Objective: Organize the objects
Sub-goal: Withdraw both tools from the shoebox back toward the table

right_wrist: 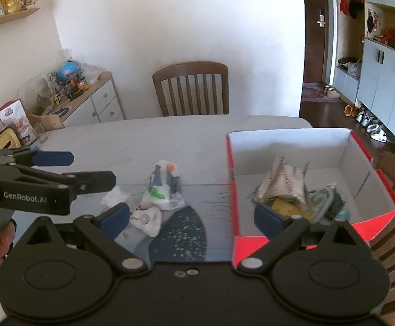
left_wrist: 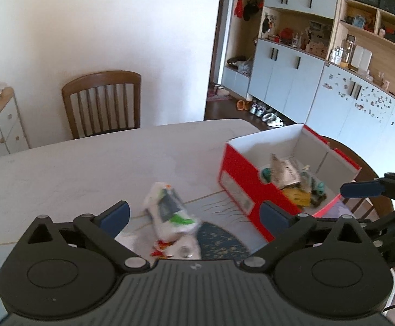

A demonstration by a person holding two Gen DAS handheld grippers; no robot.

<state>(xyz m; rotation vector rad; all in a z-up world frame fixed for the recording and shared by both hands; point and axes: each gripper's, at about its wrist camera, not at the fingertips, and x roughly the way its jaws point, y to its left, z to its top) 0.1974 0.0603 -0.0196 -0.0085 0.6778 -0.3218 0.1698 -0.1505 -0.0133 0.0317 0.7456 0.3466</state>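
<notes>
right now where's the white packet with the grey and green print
The white packet lies on the table, left of the red box and outside it, centre of both wrist views, with a smaller white wrapper just in front.

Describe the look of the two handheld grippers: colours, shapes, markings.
Both are matte black plastic. The left gripper has a ribbed grey-black body, two round discs, angled linkage arms with silver pivot pins, and blue finger pads. The right gripper is built the same way, with blue pads. Seen from the right wrist, the left one's side carries white "GenRobot.AI" lettering.
</notes>
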